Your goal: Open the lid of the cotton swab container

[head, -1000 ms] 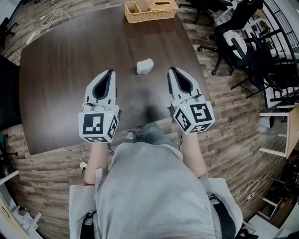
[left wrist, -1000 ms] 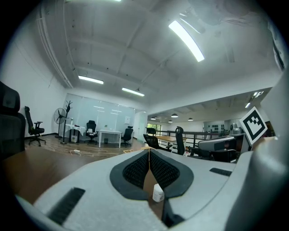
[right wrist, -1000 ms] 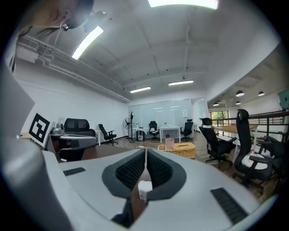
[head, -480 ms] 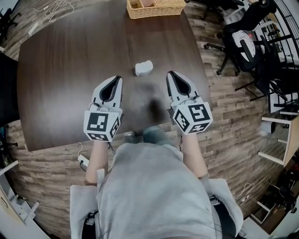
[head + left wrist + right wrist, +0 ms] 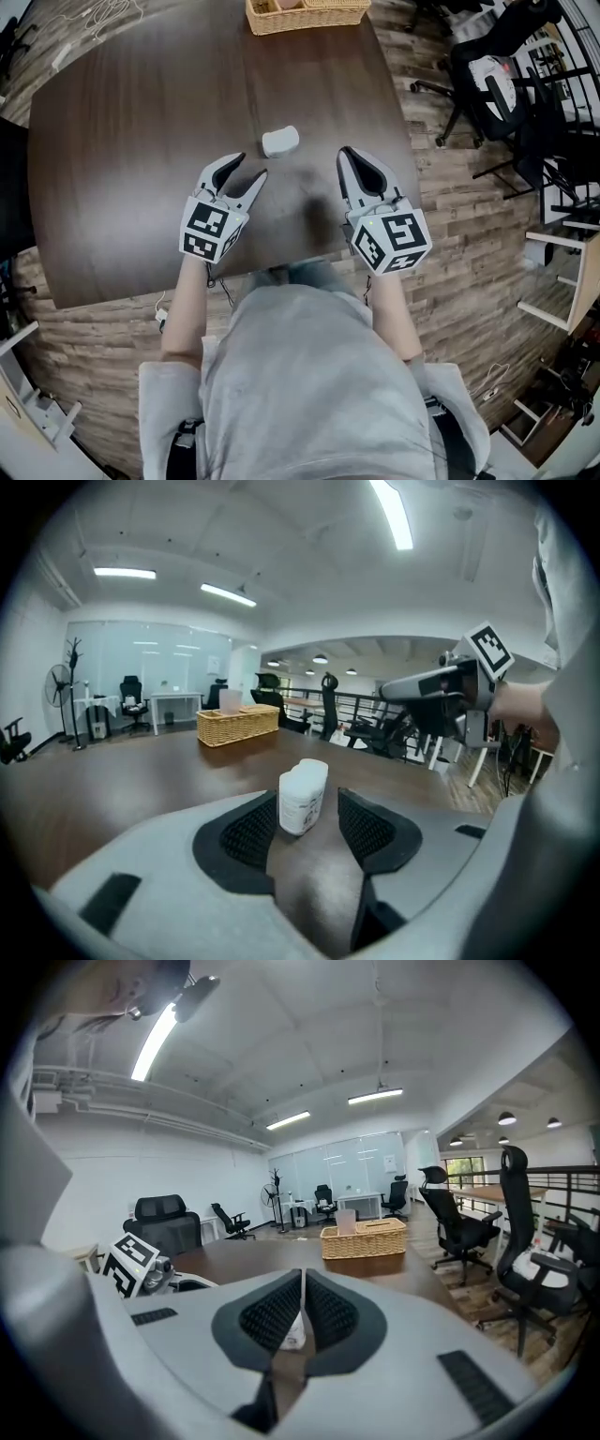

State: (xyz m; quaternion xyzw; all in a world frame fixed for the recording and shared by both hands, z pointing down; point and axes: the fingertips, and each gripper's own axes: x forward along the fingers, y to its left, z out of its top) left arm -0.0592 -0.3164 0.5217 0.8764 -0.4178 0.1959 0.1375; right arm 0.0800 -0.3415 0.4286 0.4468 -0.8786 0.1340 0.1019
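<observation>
- The left gripper [image 5: 249,167] is held over the near part of the table [image 5: 131,141], inward from its near edge. Its jaws have just been opening and now stand wide apart.
- Nothing is gripped by it. In the left gripper view the container [image 5: 303,799] is framed between the two pads, just ahead of the tips, and is pressed by neither pad.
- The left forearm is stretched out from the near edge. The gripper is slanted to the right towards the container and tipped somewhat downward, with its marker cube turned up.
- The container is a small white one and stands on the table right of the middle, between the two grippers and slightly beyond their tips.
- The right gripper [image 5: 345,153] is kept near the right edge of the table, to the right of the container and apart from it. Its jaws are pressed together with nothing between them.
- The right forearm is held almost straight ahead, and the gripper is tipped only slightly downward.
- A wicker basket [image 5: 305,14] is set at the far edge of the table.
- Office chairs [image 5: 487,75] are seen on the floor beyond the right edge.
</observation>
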